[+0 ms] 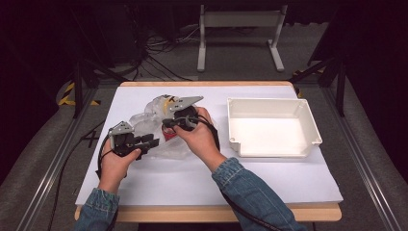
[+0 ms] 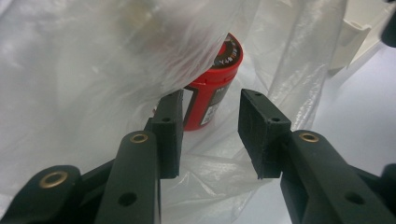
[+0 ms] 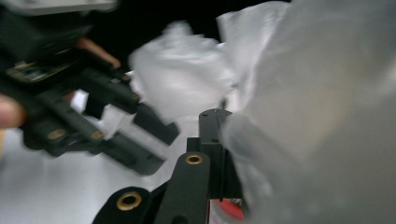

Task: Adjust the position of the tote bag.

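1. Left gripper view shows us the key relation: the small red plastic canister with a dark printed lid (image 2: 212, 86) lies straight ahead of the left gripper (image 2: 209, 133), just beyond its jaws, which stand apart with nothing between them.
2. We see the canister tilted, its lid end up and to the right and its body running down and left toward the left jaw, so its long axis crosses the gap at a slant.
3. The canister sits inside the crumpled clear plastic bag (image 2: 93, 70), whose film drapes over its upper left and lies under it.
4. In the high view we find the bag on the white table sheet (image 1: 192, 178), left of the empty white plastic tray (image 1: 315, 130), with the right gripper (image 1: 169, 121) at the bag's top.
5. In the right gripper view its jaws seem pressed together on bag film; we judge it is holding the bag.
6. We judge the left gripper nearer the canister and better placed to reach in.
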Action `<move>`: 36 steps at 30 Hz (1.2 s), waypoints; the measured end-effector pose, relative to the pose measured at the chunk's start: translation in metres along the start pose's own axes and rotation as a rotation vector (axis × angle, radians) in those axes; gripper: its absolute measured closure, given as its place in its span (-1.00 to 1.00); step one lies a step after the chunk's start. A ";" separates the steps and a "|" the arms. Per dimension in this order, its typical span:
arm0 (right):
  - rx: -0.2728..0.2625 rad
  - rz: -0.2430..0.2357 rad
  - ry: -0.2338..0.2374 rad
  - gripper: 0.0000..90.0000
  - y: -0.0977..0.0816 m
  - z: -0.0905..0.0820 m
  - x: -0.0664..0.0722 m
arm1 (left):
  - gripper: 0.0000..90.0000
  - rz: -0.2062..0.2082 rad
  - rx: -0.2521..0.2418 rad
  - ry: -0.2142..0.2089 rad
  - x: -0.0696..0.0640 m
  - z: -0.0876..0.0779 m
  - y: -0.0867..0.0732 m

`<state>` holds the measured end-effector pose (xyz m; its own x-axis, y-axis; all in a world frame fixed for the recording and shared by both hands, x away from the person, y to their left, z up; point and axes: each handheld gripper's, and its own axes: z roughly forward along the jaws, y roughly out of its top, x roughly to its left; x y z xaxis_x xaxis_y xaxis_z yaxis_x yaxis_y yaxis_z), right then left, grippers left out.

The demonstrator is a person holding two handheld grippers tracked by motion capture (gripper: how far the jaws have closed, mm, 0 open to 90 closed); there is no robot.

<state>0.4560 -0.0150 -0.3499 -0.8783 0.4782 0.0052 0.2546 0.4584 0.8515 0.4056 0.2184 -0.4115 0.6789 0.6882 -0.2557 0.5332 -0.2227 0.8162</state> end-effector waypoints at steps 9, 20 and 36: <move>0.062 -0.064 -0.187 0.57 -0.012 0.015 -0.034 | 0.29 -0.005 -0.001 0.008 0.001 0.003 -0.001; 0.118 -0.028 -0.323 0.12 -0.031 0.026 -0.064 | 0.04 -0.009 -0.033 0.022 0.004 0.005 -0.002; 0.267 -0.064 -0.270 -0.32 -0.052 0.030 -0.066 | -0.24 -0.053 -0.037 0.051 0.016 0.005 -0.008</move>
<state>0.5125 -0.0481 -0.4103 -0.7665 0.6063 -0.2119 0.3306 0.6552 0.6793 0.4151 0.2280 -0.4243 0.6228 0.7332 -0.2730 0.5480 -0.1598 0.8211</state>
